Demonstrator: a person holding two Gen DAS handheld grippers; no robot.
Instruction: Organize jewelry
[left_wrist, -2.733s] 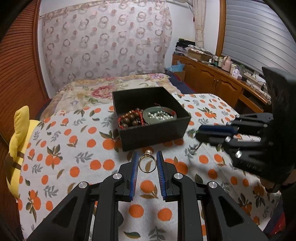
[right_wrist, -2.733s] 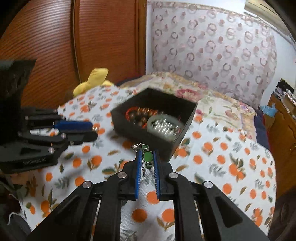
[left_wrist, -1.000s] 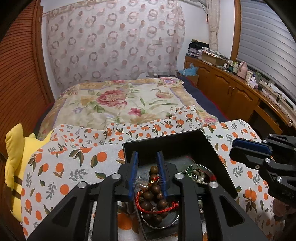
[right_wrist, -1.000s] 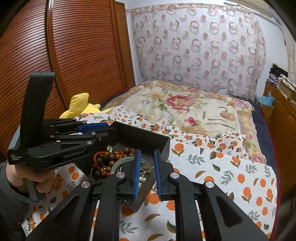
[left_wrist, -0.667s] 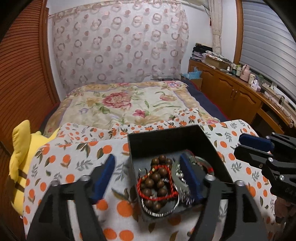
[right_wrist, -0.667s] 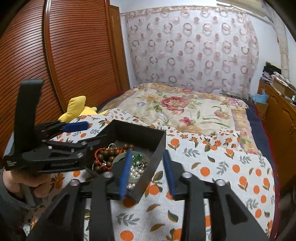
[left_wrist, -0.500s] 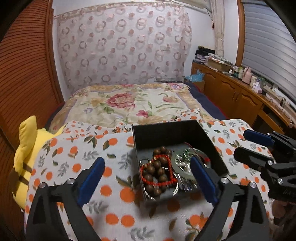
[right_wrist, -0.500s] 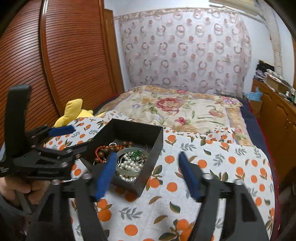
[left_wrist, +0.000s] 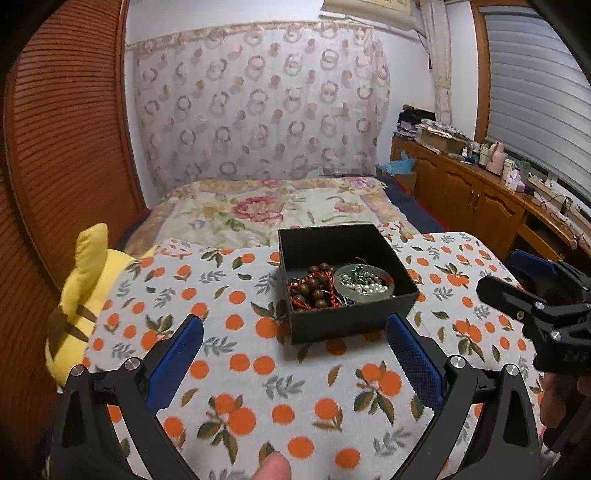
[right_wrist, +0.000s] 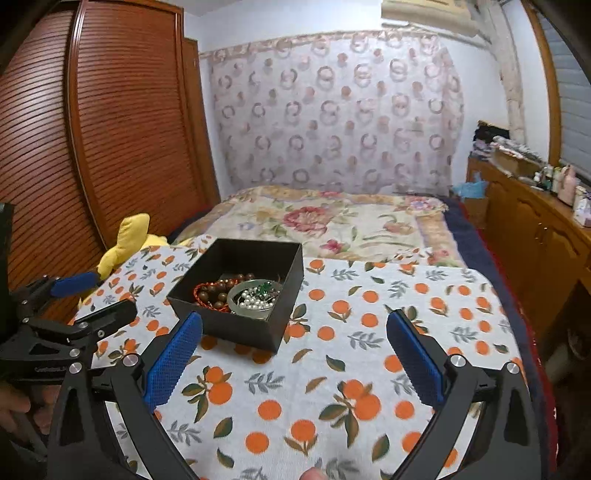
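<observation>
My left gripper (left_wrist: 295, 354) hangs spread wide and empty, and so does my right gripper (right_wrist: 294, 350), both clear so nothing snags. Ahead of both sits the black box (left_wrist: 345, 288), with beads (left_wrist: 314, 290) and pearls (right_wrist: 255, 299) inside. A second ago both were over it, pinched shut; the ring and green pendant are now dropped in.

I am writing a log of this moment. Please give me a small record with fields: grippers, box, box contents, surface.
left gripper: open, holds nothing, short of the box
right gripper: open, holds nothing
black box: lidless, upright on the cloth
box contents: brown bead bracelet with red cord; pale green bangle around pearls and a green piece
surface: orange-print cloth
beside: yellow plush toy, at the cloth's left edge
</observation>
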